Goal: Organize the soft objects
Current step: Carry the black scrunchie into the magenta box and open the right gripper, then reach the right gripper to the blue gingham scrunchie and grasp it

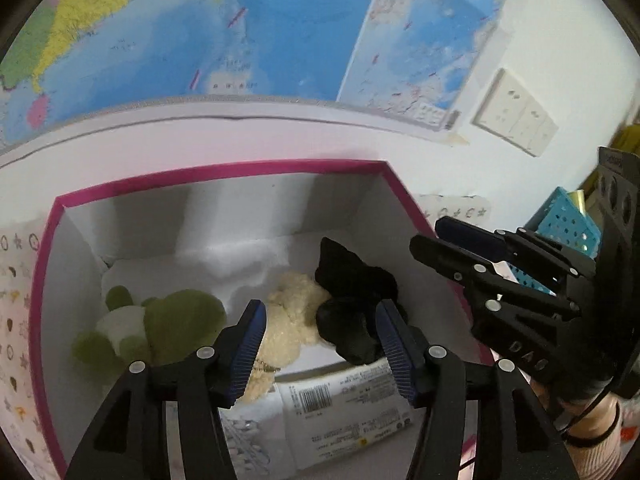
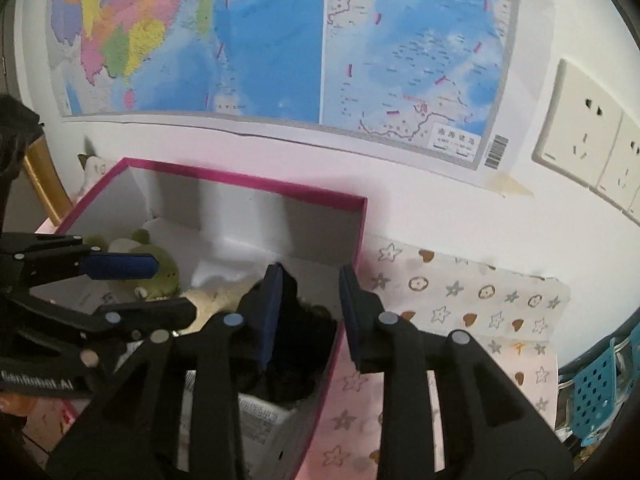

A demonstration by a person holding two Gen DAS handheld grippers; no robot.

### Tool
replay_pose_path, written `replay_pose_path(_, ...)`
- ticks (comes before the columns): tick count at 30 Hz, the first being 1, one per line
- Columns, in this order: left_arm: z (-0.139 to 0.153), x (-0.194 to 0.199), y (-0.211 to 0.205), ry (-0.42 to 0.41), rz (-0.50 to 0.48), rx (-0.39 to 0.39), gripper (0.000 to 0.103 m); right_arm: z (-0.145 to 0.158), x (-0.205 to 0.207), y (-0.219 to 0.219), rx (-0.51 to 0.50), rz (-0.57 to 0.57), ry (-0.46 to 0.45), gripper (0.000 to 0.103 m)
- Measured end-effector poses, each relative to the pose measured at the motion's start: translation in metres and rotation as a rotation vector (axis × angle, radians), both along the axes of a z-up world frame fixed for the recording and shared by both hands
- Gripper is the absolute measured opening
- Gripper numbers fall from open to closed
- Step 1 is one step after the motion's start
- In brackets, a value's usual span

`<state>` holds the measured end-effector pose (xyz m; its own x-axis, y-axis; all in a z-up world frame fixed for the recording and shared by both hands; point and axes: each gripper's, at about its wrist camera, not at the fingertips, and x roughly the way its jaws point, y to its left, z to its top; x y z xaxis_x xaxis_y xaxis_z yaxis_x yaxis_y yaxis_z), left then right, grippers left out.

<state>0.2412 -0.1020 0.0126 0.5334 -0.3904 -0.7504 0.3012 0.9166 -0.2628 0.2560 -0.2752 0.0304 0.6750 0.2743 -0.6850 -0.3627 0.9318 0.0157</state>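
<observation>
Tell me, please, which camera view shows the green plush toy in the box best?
The left wrist view shows the green plush toy best: it lies in plain sight at the left of the pink-rimmed box. In the right wrist view, the left gripper hides part of the toy.

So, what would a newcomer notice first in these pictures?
Probably the pink-rimmed box in the middle, holding three soft toys: a green one on the left, a cream one in the centre and a black one on the right. Behind it, a big blue map fills the wall. Both the left gripper and the right gripper are open over the box.
</observation>
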Motion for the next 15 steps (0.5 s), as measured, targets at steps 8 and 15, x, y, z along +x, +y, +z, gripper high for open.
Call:
replay_pose_path(8, 0.03, -0.065, 0.006, -0.136, -0.101, -0.016, 0.058, 0.027, -0.046, -0.017, 0.146, 0.08, 0.01, 0.032)
replay_pose_path(15, 0.051, -0.118, 0.02, -0.213, -0.133, -0.03, 0.058, 0.049, -0.099, -0.023, 0.264, 0.168, 0.01, 0.034)
